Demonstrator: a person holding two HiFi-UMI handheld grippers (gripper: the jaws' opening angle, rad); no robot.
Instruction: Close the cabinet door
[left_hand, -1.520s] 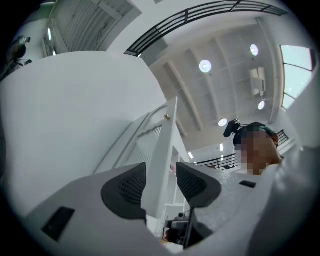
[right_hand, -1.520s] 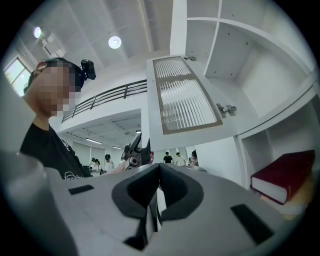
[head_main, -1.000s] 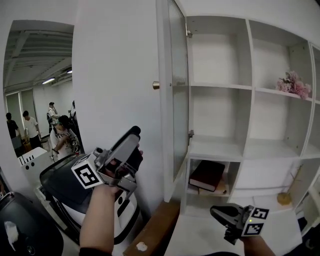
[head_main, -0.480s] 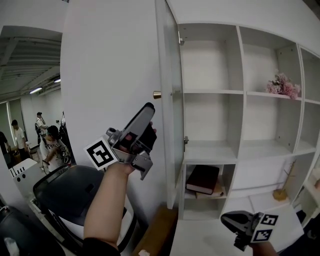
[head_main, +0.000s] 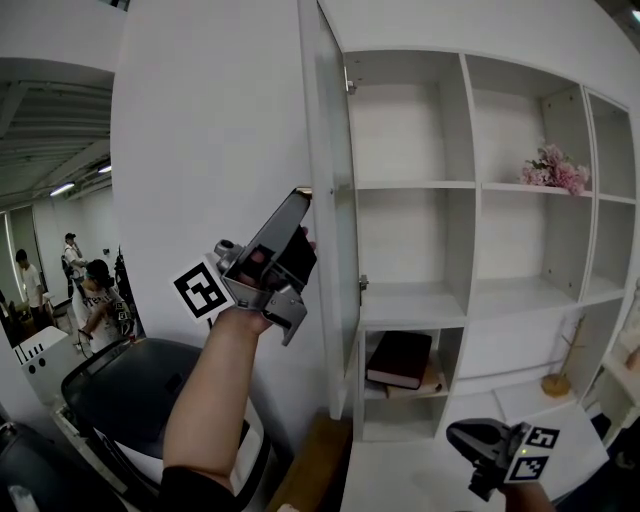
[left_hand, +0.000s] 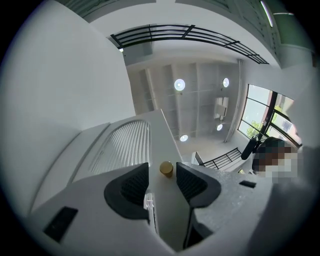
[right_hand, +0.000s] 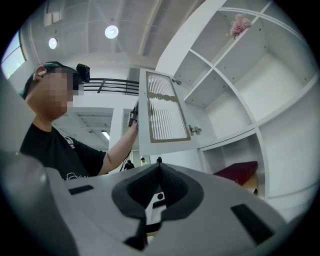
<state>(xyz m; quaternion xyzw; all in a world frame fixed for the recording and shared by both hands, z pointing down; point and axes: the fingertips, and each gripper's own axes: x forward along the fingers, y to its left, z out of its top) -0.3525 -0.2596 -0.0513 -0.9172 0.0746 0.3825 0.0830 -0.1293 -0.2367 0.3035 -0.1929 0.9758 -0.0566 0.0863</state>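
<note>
**Door wide open; left gripper lining up on the knob**

The tall white cabinet door with the ribbed glass panel (head_main: 327, 210) is standing wide open, swung out edge-on from the white open-shelf cabinet (head_main: 470, 297). No closing is showing yet, so the whole swing back to the frame is left to do.

The left gripper (head_main: 301, 196) is reaching up to the door's outer face. Its jaws are standing apart, with the small round brass knob (left_hand: 166, 168) sitting between the tips. I am judging this as the approach to a grip or push. Whether either pad is touching the knob I cannot tell.

The right gripper (head_main: 466, 436) is hanging low in front of the cabinet, jaws pressed together on nothing, taking no part.

In the head view the left gripper is covering nearly all of the knob. The door's bottom edge is disappearing behind the forearm. A dark red book (head_main: 398, 357) is lying on the lower shelf, partly behind the door.
</note>
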